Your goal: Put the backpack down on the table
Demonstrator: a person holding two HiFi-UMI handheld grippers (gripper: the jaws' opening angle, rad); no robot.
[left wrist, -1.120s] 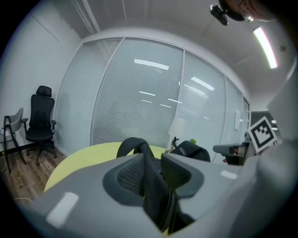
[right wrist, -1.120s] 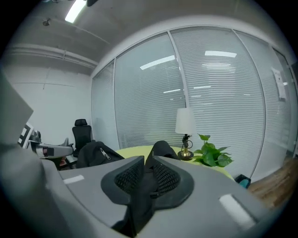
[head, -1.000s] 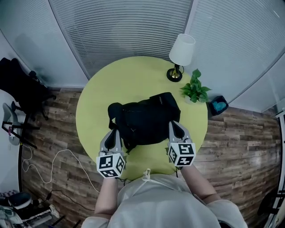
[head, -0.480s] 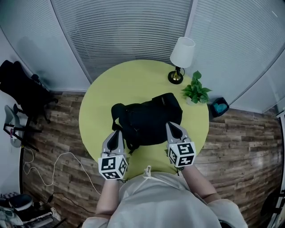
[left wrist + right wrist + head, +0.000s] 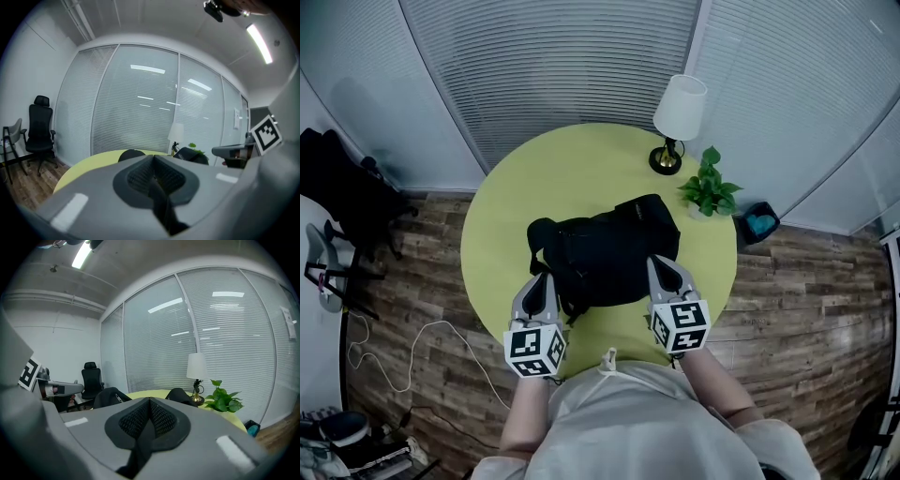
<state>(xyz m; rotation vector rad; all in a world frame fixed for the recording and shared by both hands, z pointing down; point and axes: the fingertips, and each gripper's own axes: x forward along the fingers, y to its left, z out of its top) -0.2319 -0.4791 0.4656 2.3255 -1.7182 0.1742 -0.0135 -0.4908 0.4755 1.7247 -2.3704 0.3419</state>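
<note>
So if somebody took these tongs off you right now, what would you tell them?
Left tongs: shut, tips at the backpack's near left edge.
Right tongs: shut, tips at its near right edge.
I can't tell whether either pinches fabric.
Backpack: lying on the round green table, short of the lamp and plant.
Done, it seems: bag is down.
Left: probably open both and draw back.

Black backpack (image 5: 605, 258), yellow-green table (image 5: 572, 169) (white lampshade (image 5: 680, 96))
</note>
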